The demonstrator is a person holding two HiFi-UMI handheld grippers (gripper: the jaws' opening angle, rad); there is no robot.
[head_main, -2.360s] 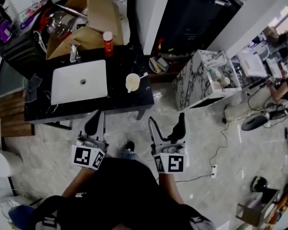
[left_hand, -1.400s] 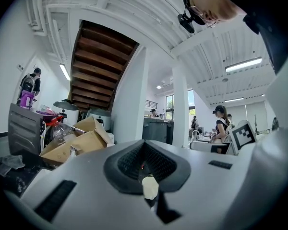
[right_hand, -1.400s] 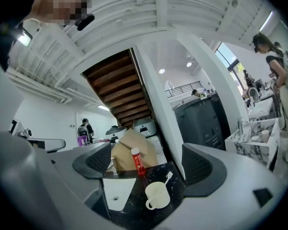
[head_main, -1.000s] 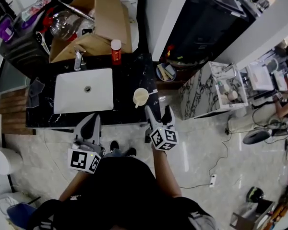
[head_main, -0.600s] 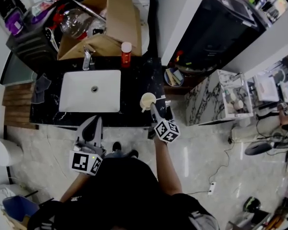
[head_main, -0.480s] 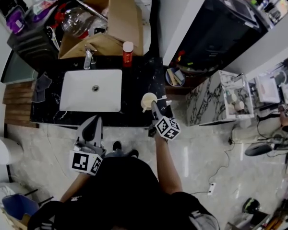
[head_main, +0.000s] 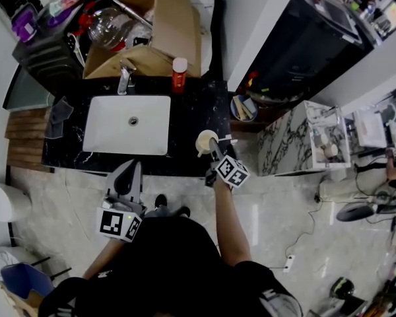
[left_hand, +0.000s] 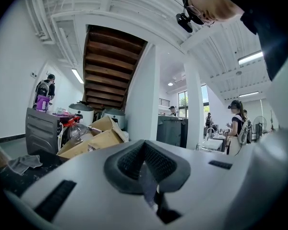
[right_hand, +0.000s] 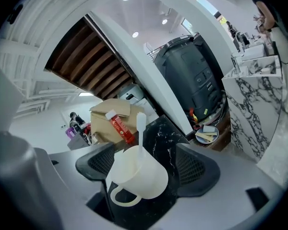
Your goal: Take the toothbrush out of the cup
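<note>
A cream cup (head_main: 204,141) with a handle stands near the front right corner of the black marble counter (head_main: 188,107). A white toothbrush (right_hand: 140,128) stands upright in the cup (right_hand: 137,178), head up. My right gripper (head_main: 214,152) is open at the cup, which sits between its two pads (right_hand: 194,169) in the right gripper view. Whether the pads touch the cup I cannot tell. My left gripper (head_main: 125,179) hangs low in front of the counter, shut with nothing in it; its pads (left_hand: 146,164) meet in the left gripper view.
A white sink (head_main: 127,124) with a faucet (head_main: 124,81) is set in the counter left of the cup. A red bottle (head_main: 179,74) and a cardboard box (head_main: 152,32) stand behind. A marble-patterned cabinet (head_main: 303,144) and a dish (head_main: 241,107) lie to the right.
My right gripper has gone forward from beside my body to the cup and now has its jaws round it. The left gripper has stayed low. I have stepped nearer the counter.
</note>
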